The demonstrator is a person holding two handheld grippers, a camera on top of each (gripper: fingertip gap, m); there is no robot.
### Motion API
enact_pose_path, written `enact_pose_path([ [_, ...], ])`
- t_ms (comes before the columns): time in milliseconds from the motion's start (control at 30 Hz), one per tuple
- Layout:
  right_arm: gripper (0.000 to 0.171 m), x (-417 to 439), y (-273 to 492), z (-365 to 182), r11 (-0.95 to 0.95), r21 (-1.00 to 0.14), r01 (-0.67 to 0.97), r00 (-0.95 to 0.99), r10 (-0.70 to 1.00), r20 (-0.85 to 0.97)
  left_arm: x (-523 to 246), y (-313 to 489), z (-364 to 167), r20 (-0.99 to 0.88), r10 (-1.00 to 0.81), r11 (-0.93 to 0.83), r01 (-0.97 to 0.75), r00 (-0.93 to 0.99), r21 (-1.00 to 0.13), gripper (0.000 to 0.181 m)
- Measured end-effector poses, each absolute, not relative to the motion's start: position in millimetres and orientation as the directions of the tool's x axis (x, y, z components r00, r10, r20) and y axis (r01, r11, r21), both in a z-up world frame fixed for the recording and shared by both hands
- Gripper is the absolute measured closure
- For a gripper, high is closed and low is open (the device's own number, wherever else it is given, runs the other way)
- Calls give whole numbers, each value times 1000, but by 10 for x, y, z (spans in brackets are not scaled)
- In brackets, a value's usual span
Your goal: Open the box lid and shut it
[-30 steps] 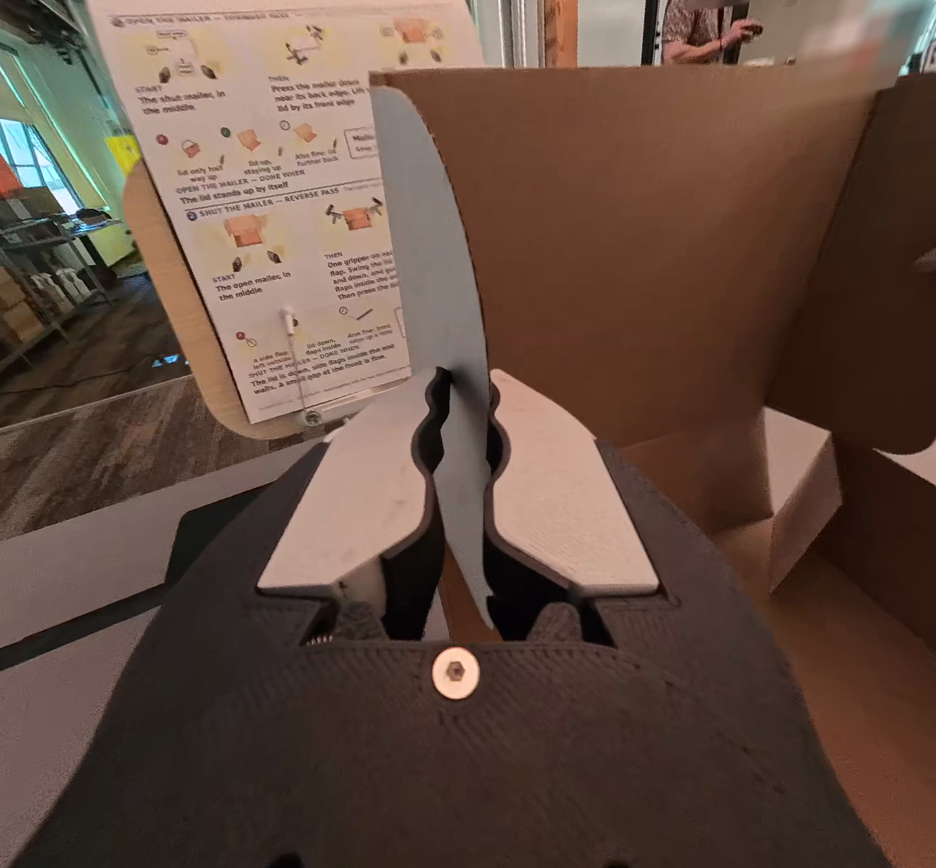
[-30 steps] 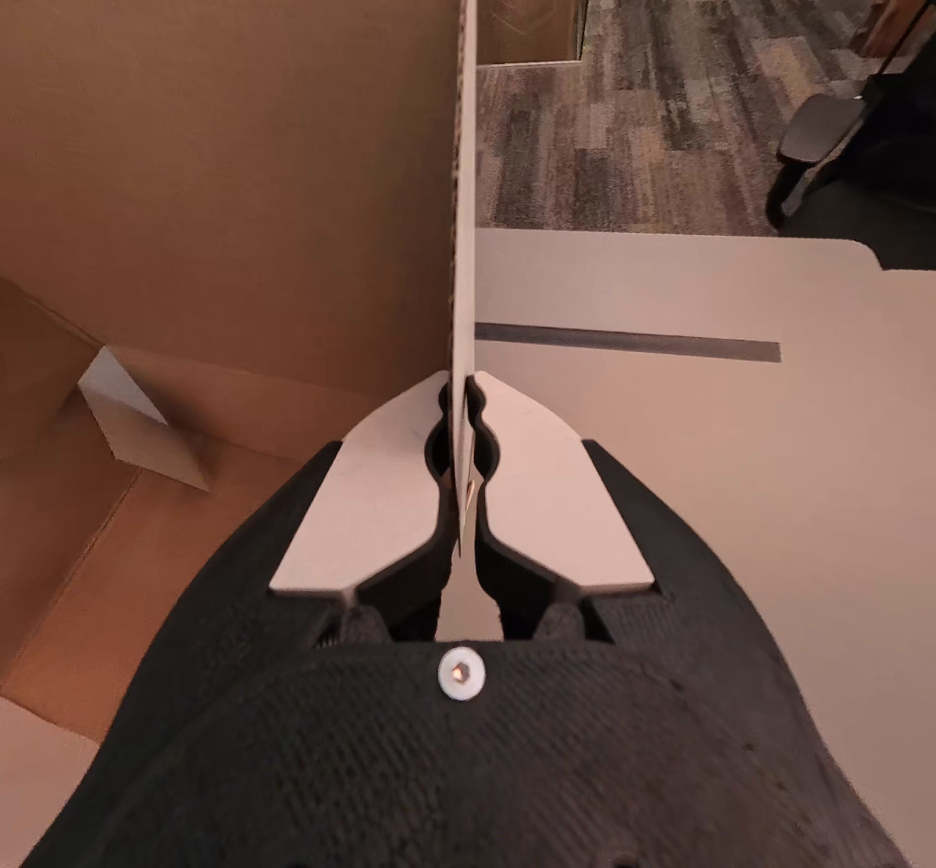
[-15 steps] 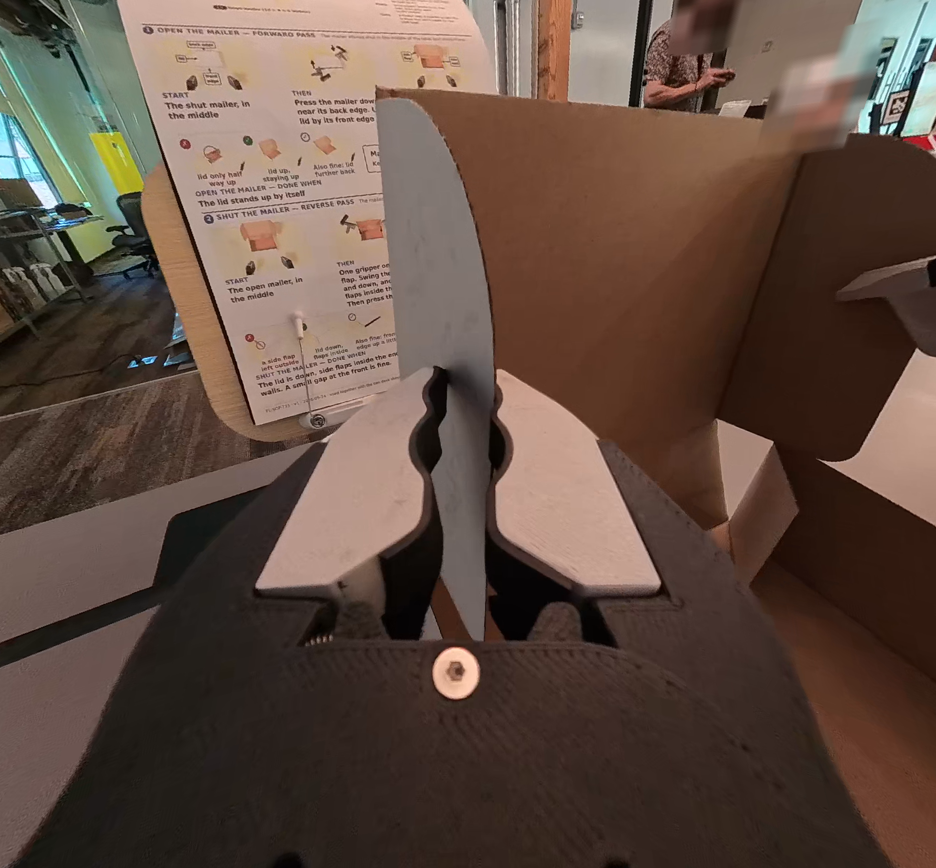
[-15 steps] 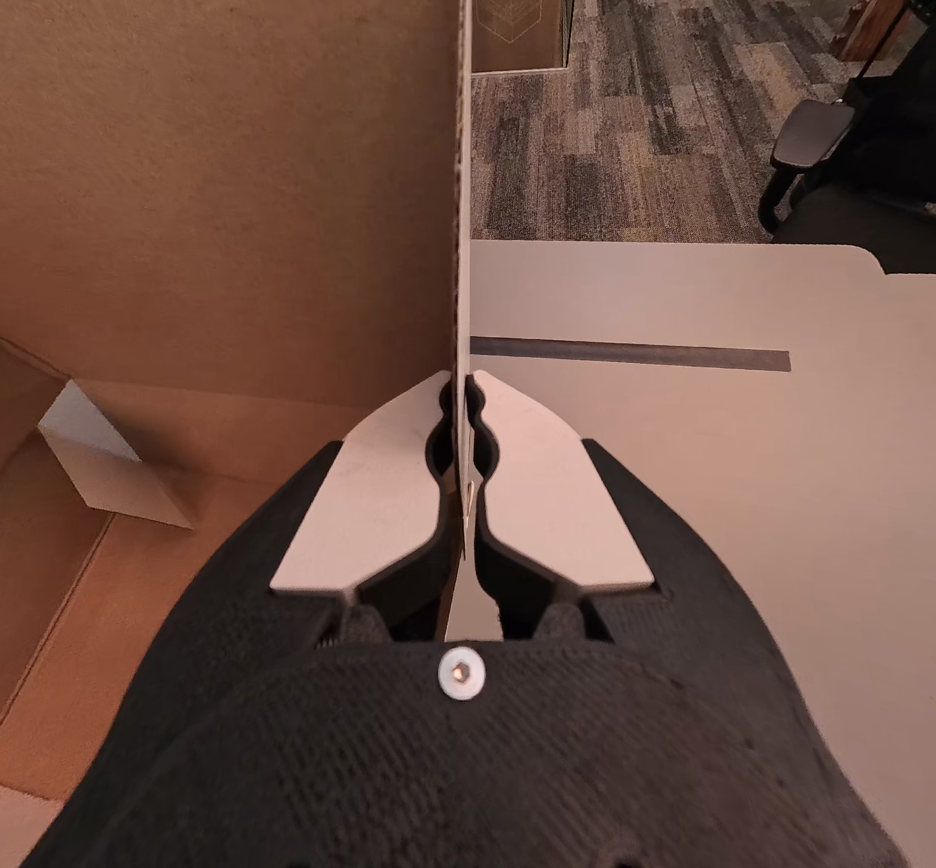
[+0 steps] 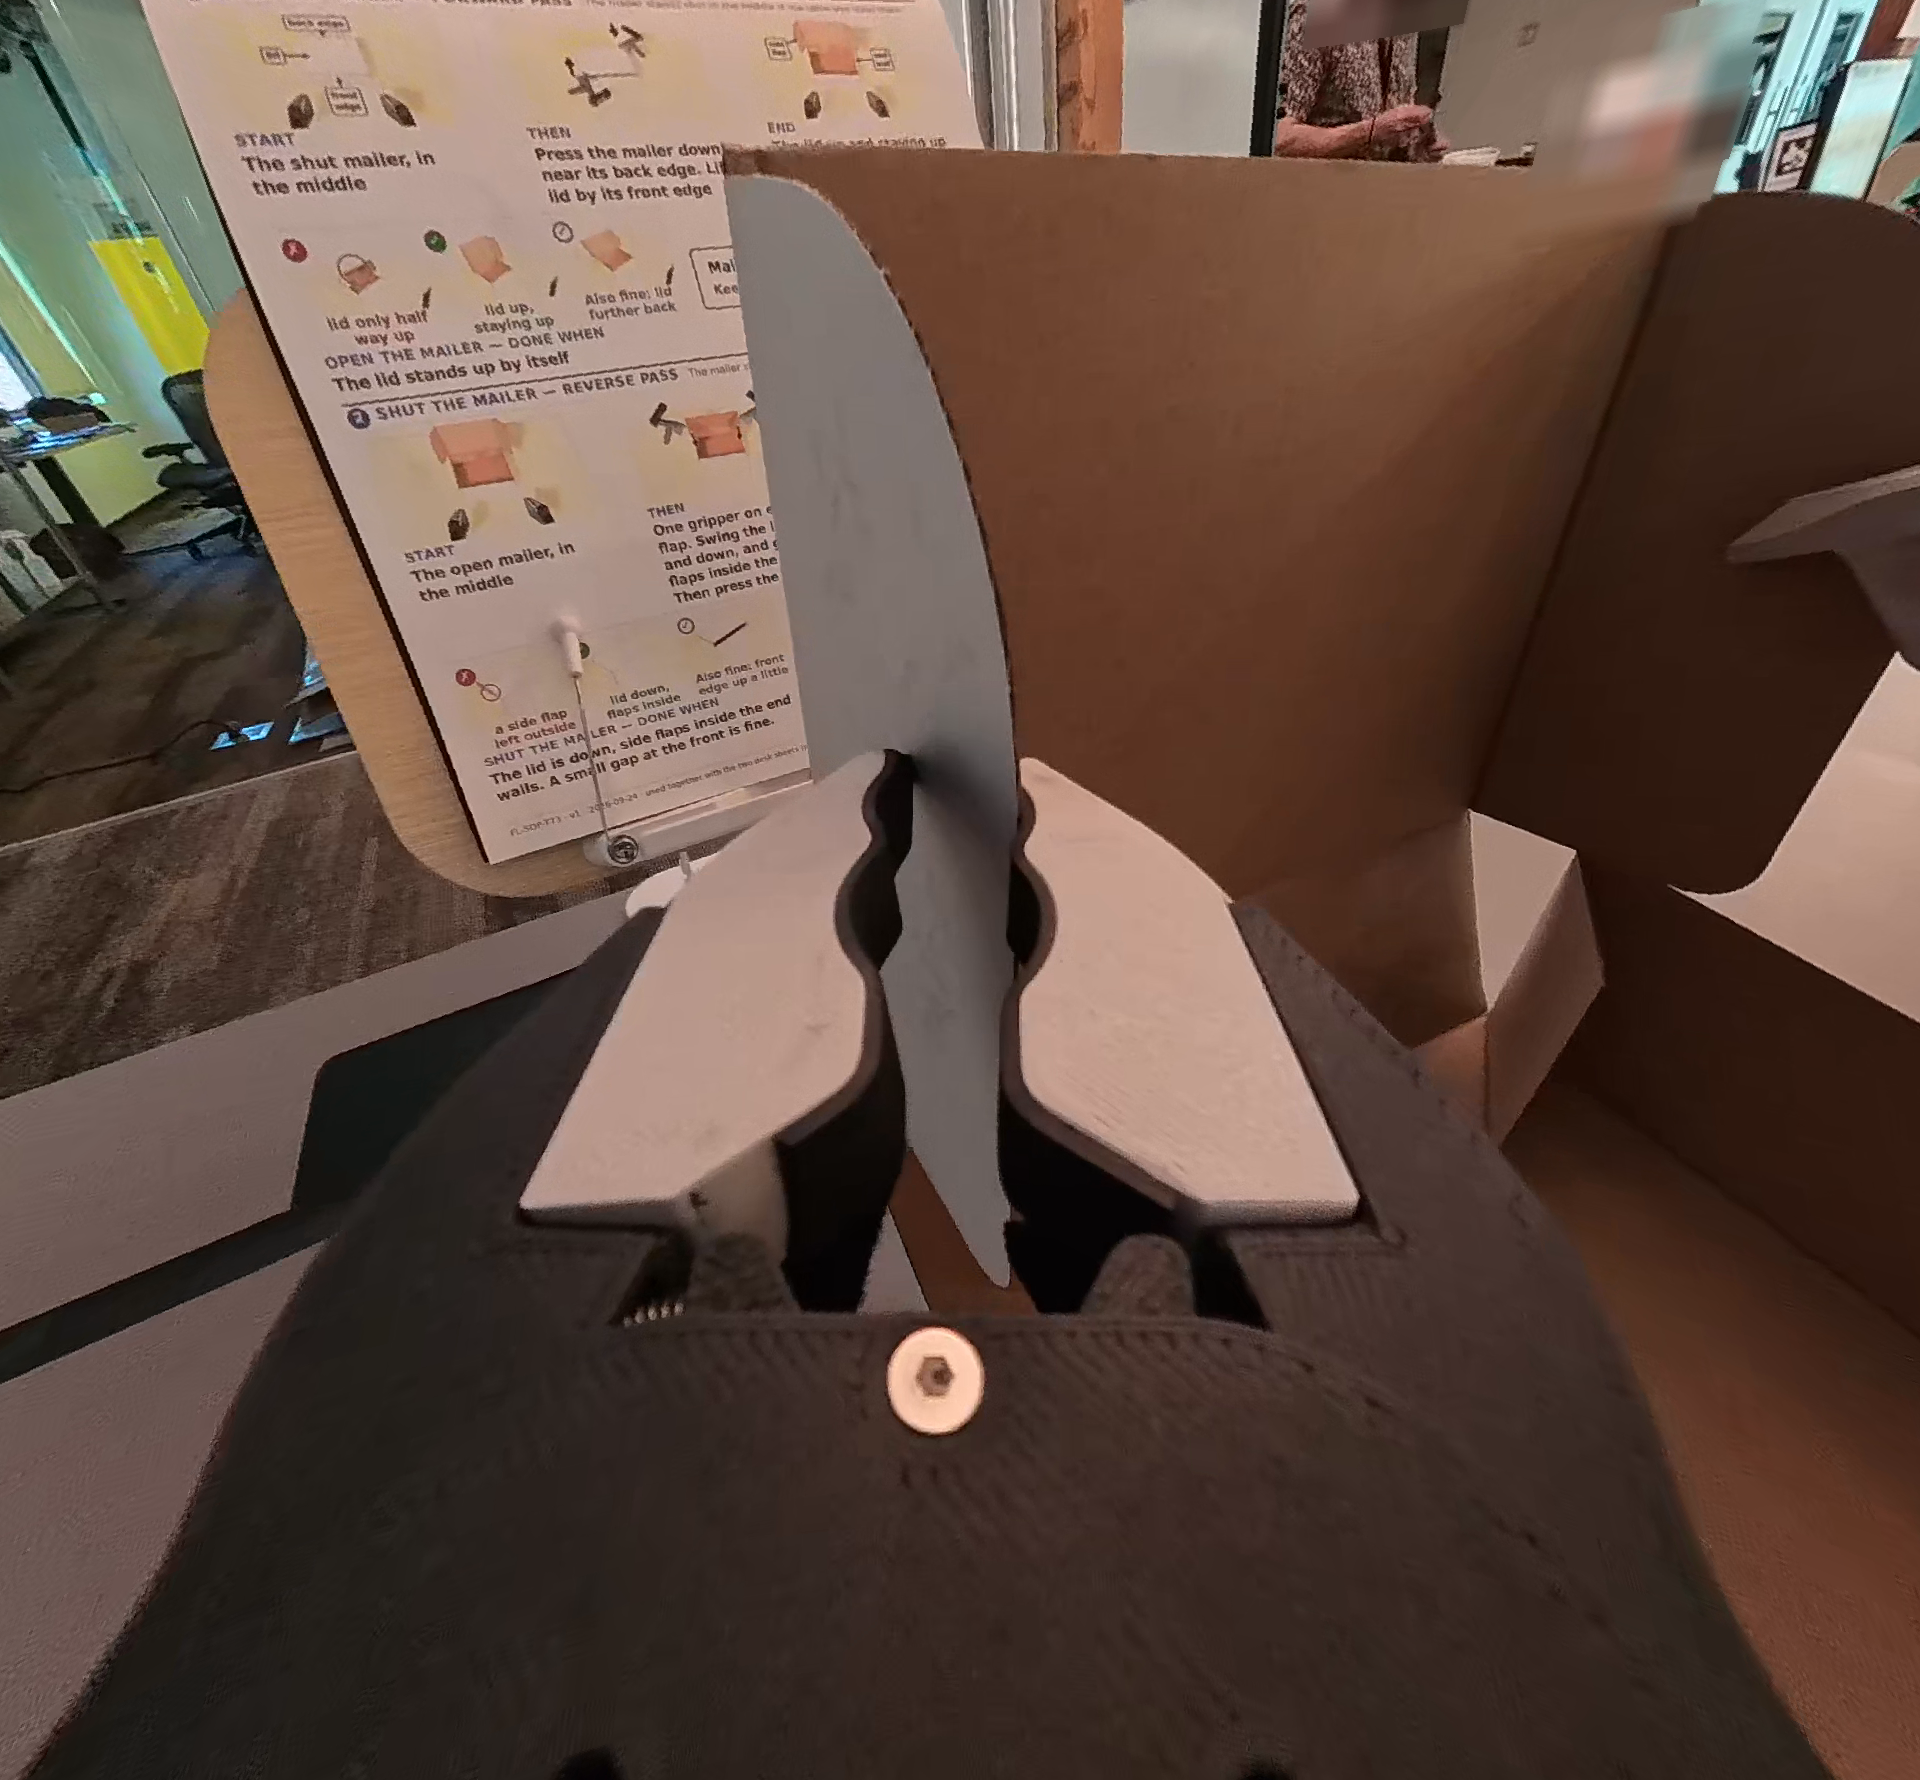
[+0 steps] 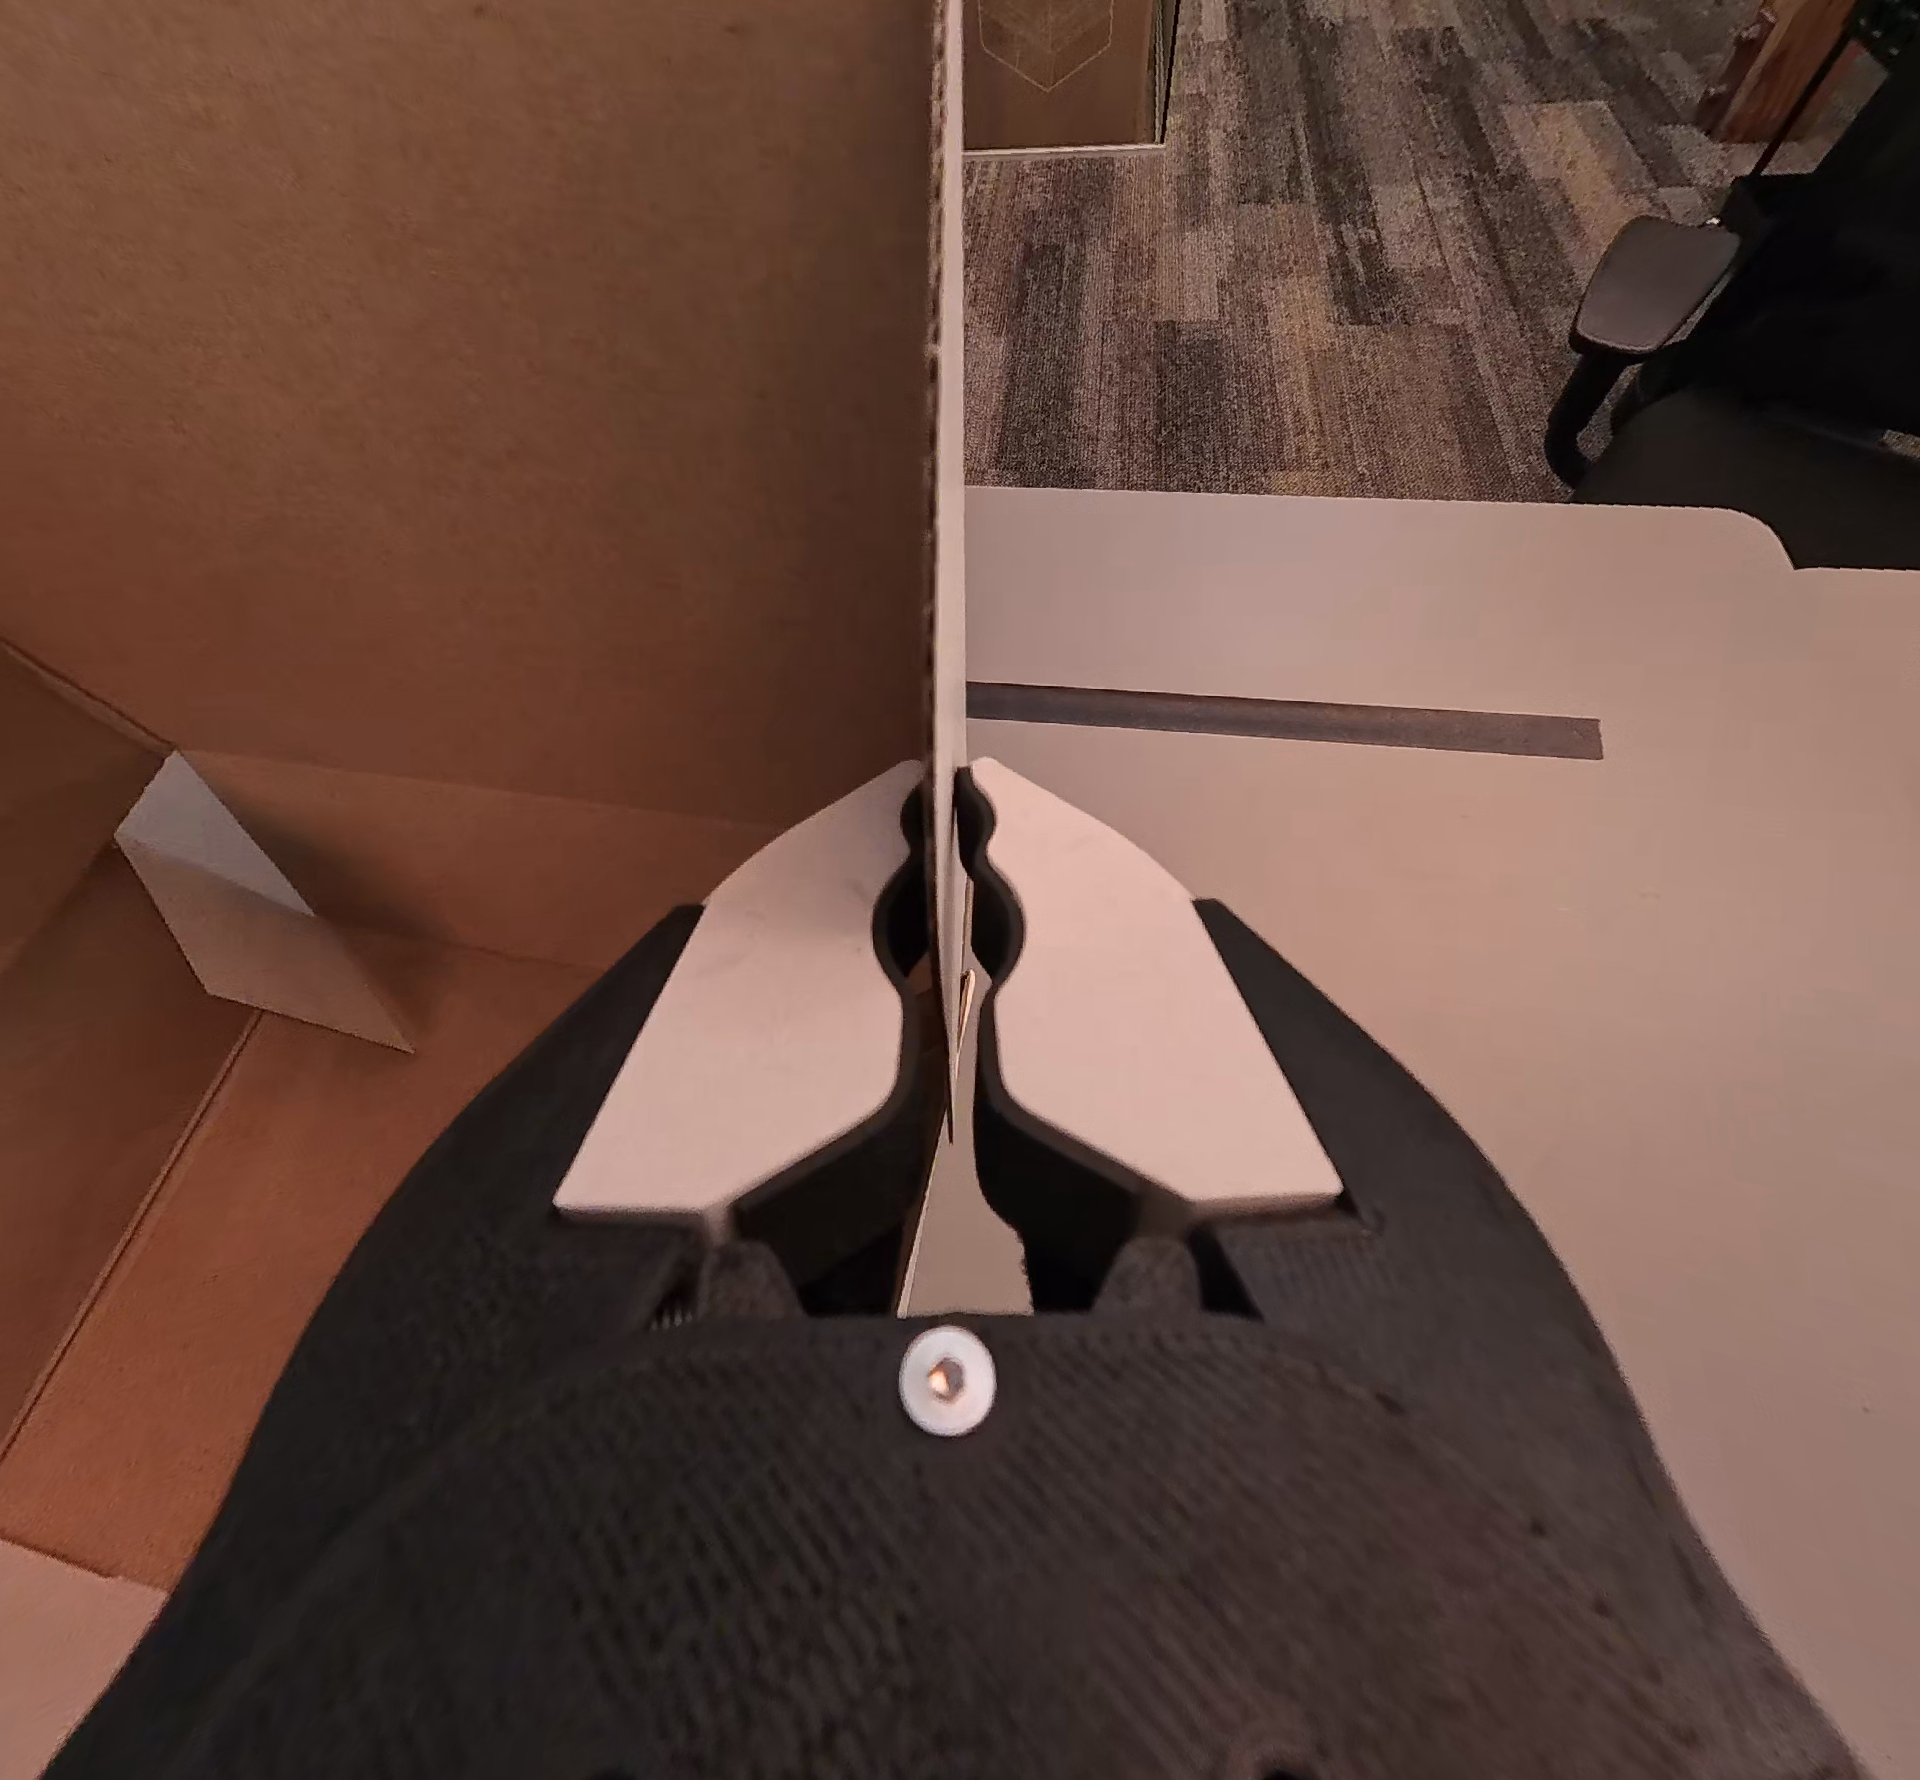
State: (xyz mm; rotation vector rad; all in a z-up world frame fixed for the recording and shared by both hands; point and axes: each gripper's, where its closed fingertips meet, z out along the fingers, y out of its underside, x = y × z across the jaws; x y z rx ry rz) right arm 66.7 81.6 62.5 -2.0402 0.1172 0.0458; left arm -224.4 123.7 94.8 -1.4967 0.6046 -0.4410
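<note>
The left gripper (image 5: 961,795) is clenched on the lid's left side flap (image 5: 883,525); the right gripper (image 6: 948,790) is clamped on the right side flap (image 6: 948,380). The lid (image 5: 1247,483) is held upright over the open cardboard box (image 6: 260,1211) on the table (image 6: 1507,899).

We see even indoor light in both views, cooler and brighter in the left wrist view, warmer and dimmer in the right one. The grey side flap (image 5: 883,525) looks bluish in the daylight that comes from behind the instruction sheet (image 5: 520,359). The inner face of the lid (image 6: 468,296) is orange-brown and soft. The wide lens bends straight edges near the borders. The black tool body (image 6: 935,1574) is slightly blurred at the bottom.
</note>
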Motion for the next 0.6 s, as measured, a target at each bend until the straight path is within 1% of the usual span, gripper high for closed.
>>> enact_pose_path([
  [333,168,668,824,621,-459,-882,-108,994,-69,-86,-2201,1198,939,-130,-628,41,-134,767,-990,163],
  [600,168,610,839,629,-452,-887,-92,996,-51,-78,-2253,1249,892,-113,-631,14,-134,767,-991,163],
])
